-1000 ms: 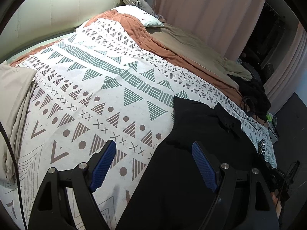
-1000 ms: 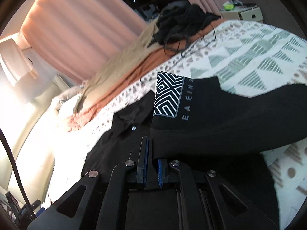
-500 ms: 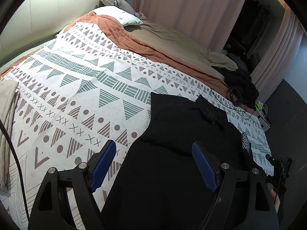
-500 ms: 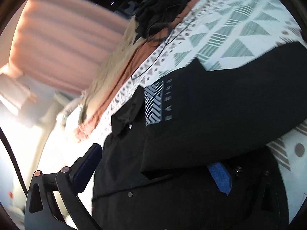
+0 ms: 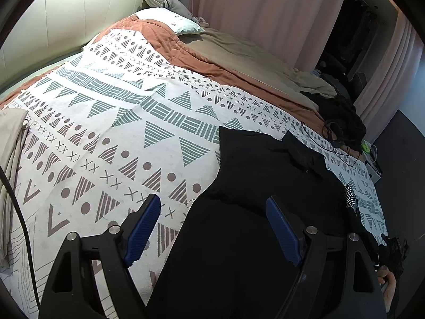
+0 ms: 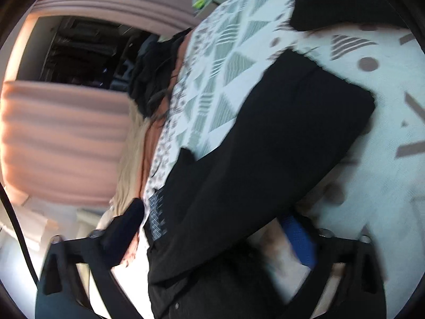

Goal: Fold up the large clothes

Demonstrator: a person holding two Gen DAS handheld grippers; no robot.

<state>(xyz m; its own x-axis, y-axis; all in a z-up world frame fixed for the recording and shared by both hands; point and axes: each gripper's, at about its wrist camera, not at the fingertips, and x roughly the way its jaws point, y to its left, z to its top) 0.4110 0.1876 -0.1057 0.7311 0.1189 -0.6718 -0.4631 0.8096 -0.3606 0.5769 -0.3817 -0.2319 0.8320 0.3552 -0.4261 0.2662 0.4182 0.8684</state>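
A second earlier the right gripper (image 6: 220,242) had been pinched shut on the black shirt (image 5: 255,228); by this moment its jaws had sprung wide and let the cloth go, and its view had swung sideways and blurred. The left gripper (image 5: 213,228) hung above the patterned bedspread (image 5: 111,122), jaws wide and empty, over the shirt's edge. One side seemed folded in across the body, so I judged the job early, with further folds left. Only the right view showed the printed sleeve (image 6: 158,220) close up; only the left showed the collar (image 5: 300,151) and the shirt's place near the bed's edge.
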